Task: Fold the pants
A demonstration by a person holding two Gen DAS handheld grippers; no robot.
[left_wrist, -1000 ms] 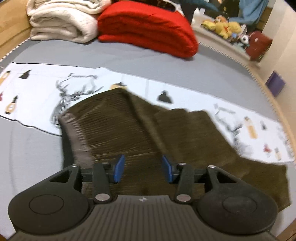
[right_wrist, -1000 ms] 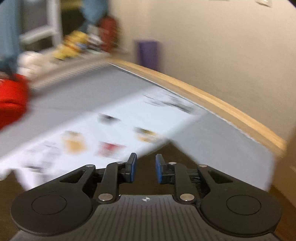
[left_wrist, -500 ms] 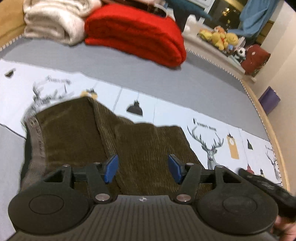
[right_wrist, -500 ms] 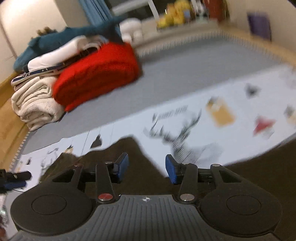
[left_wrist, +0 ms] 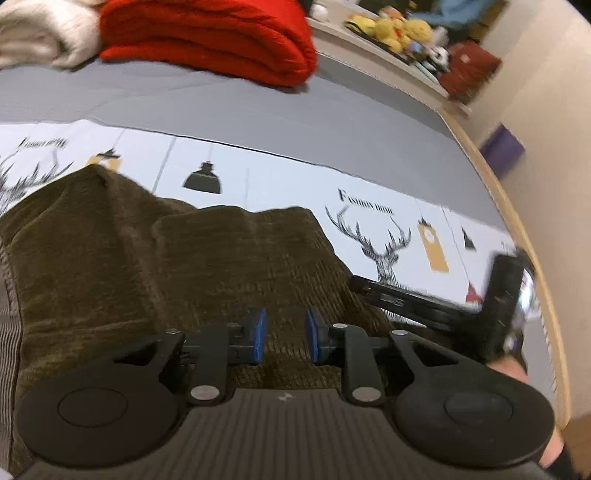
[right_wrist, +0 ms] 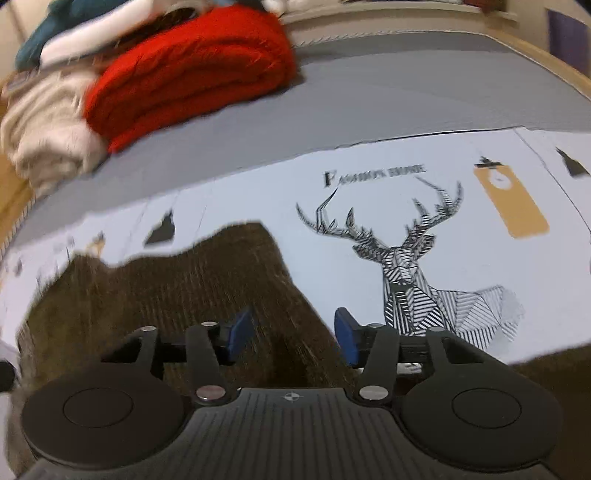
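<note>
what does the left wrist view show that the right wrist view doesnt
Only the left wrist view: the right hand-held gripper seen from outside, yellow plush toys and a dark red bag.
Only the right wrist view: a teal garment atop the pile.
Both: brown corduroy pants, red blanket, deer-print sheet.

A home bedroom: a grey bed edged by a wooden frame, a folded red blanket and cream blanket stacked at 11 o'clock, yellow plush toys on a ledge at 1 o'clock
</note>
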